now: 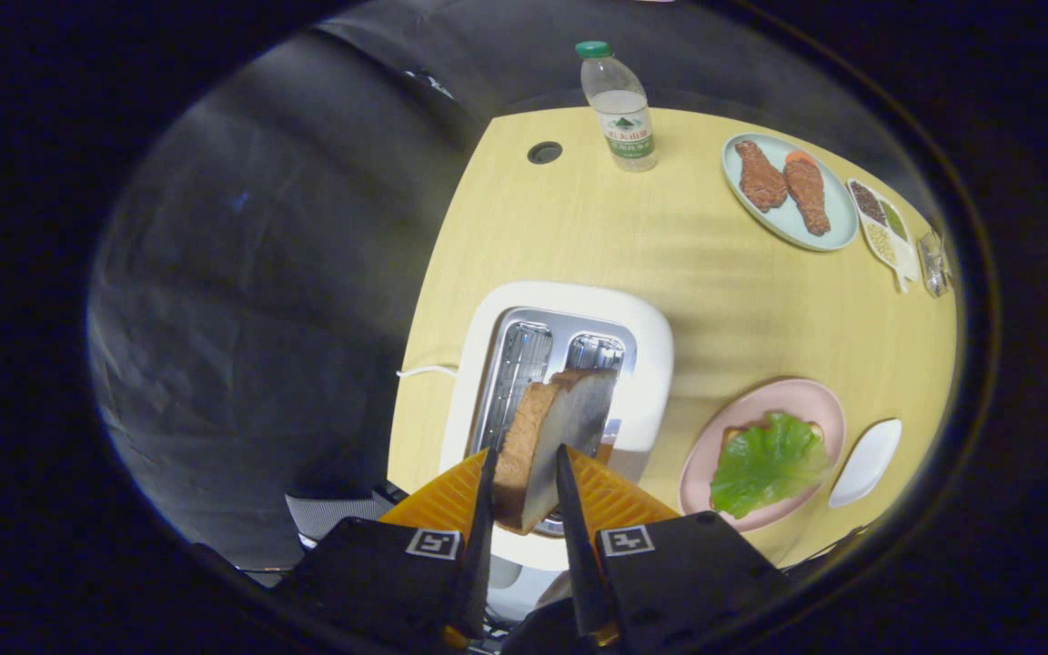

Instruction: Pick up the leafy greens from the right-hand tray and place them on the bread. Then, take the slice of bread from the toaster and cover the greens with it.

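— At the gripper (526,464)?
— Clamped on one slice of bread (547,437), both fingers pressed to its flat sides. Slice thick and wedge-like, brown crust along one edge, pale crumb on the broad face. Held above the toaster (642,355), lifted out of the slots.

— And the toaster itself?
— One, white, rounded at the corners, with two metal-lined slots side by side. Thin white cord (424,370) trailing off its left side.

— Further out?
— One round pink plate (806,400) just right of the toaster, bearing one ruffled leaf of green lettuce (770,464) laid over a second slice of bread (783,421), only a crust edge peeking out. One small white oval dish (865,462) beside that plate.

— Far end of the yellow wood-grain table (670,246)?
— One clear plastic bottle (619,109) with a green cap, upright. One pale blue oval plate (788,223) with two brown drumstick-shaped pieces. One narrow white tray (892,250) of three compartments beside it. One round dark hole (544,152) near the bottle.
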### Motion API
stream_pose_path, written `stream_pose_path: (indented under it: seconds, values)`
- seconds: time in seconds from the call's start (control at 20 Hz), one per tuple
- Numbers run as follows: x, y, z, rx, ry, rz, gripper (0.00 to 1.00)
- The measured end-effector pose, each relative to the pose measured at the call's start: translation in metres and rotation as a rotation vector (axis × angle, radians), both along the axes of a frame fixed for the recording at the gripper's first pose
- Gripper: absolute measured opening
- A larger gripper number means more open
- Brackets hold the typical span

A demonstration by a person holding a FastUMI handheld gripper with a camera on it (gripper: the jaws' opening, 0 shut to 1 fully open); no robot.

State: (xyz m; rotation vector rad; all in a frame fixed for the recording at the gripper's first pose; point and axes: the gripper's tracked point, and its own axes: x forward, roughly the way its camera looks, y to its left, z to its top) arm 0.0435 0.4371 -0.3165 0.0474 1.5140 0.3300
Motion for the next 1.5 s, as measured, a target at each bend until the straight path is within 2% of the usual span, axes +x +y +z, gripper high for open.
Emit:
stream_pose_path:
  seconds: [0.1,0.15,0.2,0.4,0.65,0.9,1.1,1.3,1.5]
  values:
    - [0.0,-0.012,-0.002,-0.023,0.008,0.0,0.23]
    - [0.002,-0.019,-0.002,-0.039,-0.002,0.005,0.23]
    - [0.002,-0.02,0.001,-0.025,-0.002,0.004,0.13]
    - [0.003,-0.021,0.023,0.052,-0.013,-0.014,0.13]
    - [0.002,-0.037,0.073,0.158,-0.04,-0.066,0.12]
    - [-0.009,-0.067,0.127,0.269,-0.042,-0.124,0.12]
    - [-0.017,-0.103,0.15,0.334,-0.042,-0.16,0.12]
    - [-0.019,-0.134,0.145,0.401,-0.063,-0.174,0.12]
    - [-0.024,-0.158,0.114,0.451,-0.041,-0.141,0.12]
